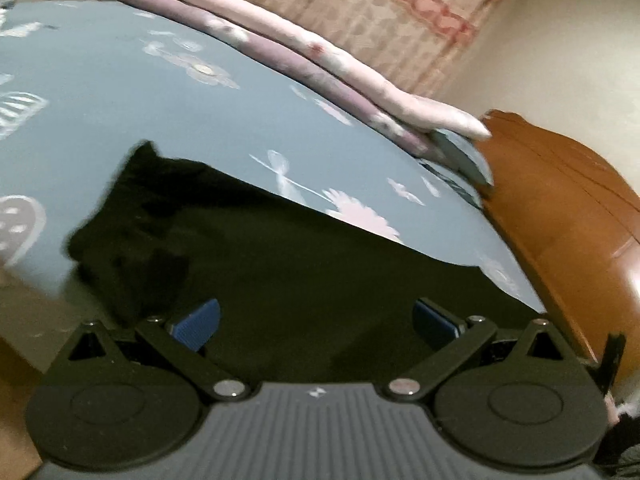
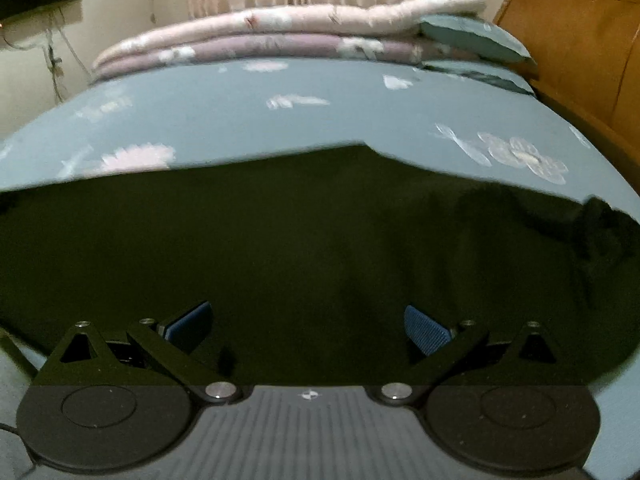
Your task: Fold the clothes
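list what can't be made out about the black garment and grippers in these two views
- Black garment: both views show one dark mass; its type and folds are lost in the dimness.
- Its near edge: hidden behind the left gripper and right gripper.
- Bedsheet print: motion-blurred in both views.

Blue floral bedsheet (image 2: 224, 120), wooden headboard (image 2: 580, 40), patterned curtain (image 1: 380, 12).

black grippers (image 1: 316, 326) (image 2: 307, 328), blue ribbed pads, silver screws, grey ridged bodies.

Seemingly black garment (image 2: 304, 248) — blue-grey, white-flowered bedsheet (image 2: 224, 120) — pink floral quilt (image 2: 280, 20).
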Tool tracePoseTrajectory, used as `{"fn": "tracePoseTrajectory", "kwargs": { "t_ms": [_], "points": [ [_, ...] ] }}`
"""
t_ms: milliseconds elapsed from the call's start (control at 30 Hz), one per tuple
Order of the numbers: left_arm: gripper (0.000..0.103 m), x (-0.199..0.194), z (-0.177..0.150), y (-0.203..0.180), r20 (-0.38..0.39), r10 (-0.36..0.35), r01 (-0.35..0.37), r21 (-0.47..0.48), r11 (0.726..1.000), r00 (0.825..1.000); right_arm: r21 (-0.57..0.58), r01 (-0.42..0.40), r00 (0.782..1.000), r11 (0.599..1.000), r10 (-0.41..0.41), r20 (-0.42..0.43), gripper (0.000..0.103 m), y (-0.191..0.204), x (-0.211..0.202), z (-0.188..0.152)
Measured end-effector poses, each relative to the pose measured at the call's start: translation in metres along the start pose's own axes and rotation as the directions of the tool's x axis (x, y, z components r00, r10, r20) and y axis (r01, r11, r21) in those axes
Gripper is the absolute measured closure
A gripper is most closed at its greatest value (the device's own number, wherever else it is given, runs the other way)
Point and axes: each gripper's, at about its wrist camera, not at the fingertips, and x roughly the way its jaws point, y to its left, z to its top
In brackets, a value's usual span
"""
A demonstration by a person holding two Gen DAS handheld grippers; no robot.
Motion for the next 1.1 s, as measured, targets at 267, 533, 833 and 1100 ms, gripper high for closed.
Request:
{"fn": "tracePoseTrajectory", "kwargs": {
  "t_ms": [267,533,833,1100],
  "points": [
    [0.001,0.027,-0.017,-0.009,-0.088,0.026,-0.019,0.081,0.997,0.996,-0.200,-0.131,0.991,0.971,0.131,-0.012,0.000,0.083,0.010,0.024],
    [0.001,0.016,-0.023,-0.010,-0.080,0.036,-0.031,0.067,0.997,0.996,-0.363,-0.212,0.977,0.907,0.184,-0.111,0.000,0.151,0.038,0.010],
    [0.001,0.021,-0.022,-0.022,-0.071,0.052,-0.045,0.105,0.994,0.996,-0.228,-0.221,0.974,0.948,0.201,-0.107,0.000,0.124,0.020,0.000],
    [0.001,0.033,-0.016,-0.042,-0.055,0.055,-0.046,0.152,0.987,0.997,-0.119,-0.183,0.978,0.976,0.168,-0.125,0.000,0.092,0.036,-0.010]
  ]
}}
